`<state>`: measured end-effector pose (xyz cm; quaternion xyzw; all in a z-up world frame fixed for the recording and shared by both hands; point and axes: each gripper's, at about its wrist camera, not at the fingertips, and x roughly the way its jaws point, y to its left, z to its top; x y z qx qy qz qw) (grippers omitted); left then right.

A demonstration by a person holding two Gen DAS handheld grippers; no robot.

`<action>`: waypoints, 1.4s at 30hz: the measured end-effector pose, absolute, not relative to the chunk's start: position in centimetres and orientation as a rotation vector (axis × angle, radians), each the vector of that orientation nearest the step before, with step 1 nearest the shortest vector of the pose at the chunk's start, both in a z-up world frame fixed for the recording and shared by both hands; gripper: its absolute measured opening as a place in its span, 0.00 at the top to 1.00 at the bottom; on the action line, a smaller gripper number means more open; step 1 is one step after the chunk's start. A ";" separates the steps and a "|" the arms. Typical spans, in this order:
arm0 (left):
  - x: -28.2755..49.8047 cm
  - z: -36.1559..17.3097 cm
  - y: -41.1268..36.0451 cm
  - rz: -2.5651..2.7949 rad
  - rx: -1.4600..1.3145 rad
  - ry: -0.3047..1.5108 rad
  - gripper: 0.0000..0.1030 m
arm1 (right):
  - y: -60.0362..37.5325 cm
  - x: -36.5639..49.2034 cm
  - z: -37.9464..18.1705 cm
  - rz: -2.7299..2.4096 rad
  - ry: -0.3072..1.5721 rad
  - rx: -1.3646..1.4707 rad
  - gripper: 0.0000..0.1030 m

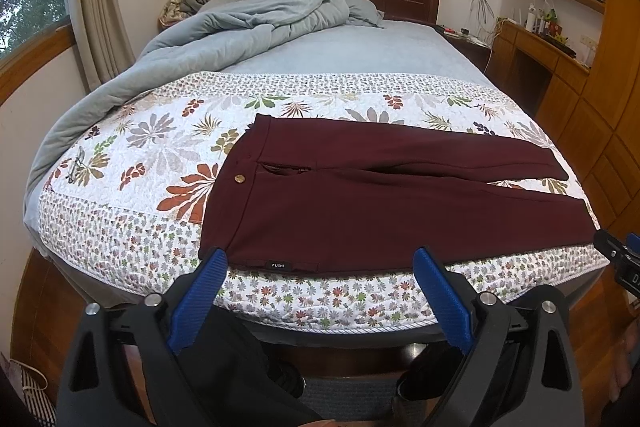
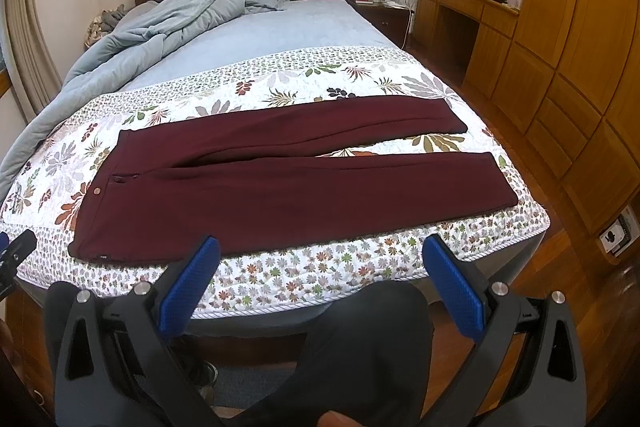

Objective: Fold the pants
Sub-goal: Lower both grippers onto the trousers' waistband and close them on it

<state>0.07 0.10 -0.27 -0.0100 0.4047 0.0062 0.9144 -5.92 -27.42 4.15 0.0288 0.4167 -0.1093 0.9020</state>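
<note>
Dark maroon pants (image 1: pixel 380 195) lie flat and unfolded on the floral quilt, waist to the left, both legs stretched to the right with a small gap between them; they also show in the right wrist view (image 2: pixel 280 179). A brass button (image 1: pixel 239 179) marks the waistband. My left gripper (image 1: pixel 320 259) is open and empty, hovering just before the near edge of the pants near the waist. My right gripper (image 2: pixel 320 247) is open and empty, in front of the near leg.
The floral quilt (image 1: pixel 132 227) covers the foot of the bed, whose edge is right before the grippers. A rumpled blue duvet (image 1: pixel 256 19) lies at the far left. A wooden desk (image 2: pixel 472 7) and wardrobe (image 2: pixel 580 67) stand on the right.
</note>
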 end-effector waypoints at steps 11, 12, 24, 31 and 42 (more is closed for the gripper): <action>1.2 -1.8 0.1 -0.010 0.017 0.867 0.08 | -27.4 -5.1 3.0 -0.216 0.877 0.042 0.02; 1.6 -2.4 0.1 -0.061 0.021 0.882 0.08 | -27.4 -4.8 2.9 -0.199 0.871 0.029 0.02; 17.9 -10.4 12.4 -0.310 -0.106 1.201 0.08 | -30.3 3.0 -1.6 -0.009 0.953 -0.108 0.02; 33.9 -11.3 21.7 -0.234 -0.313 1.047 0.08 | -31.5 8.2 -6.0 0.130 1.107 0.082 0.02; 47.4 -21.7 19.9 -0.319 -0.168 1.242 0.08 | -36.4 14.7 -8.0 0.190 1.195 0.221 0.02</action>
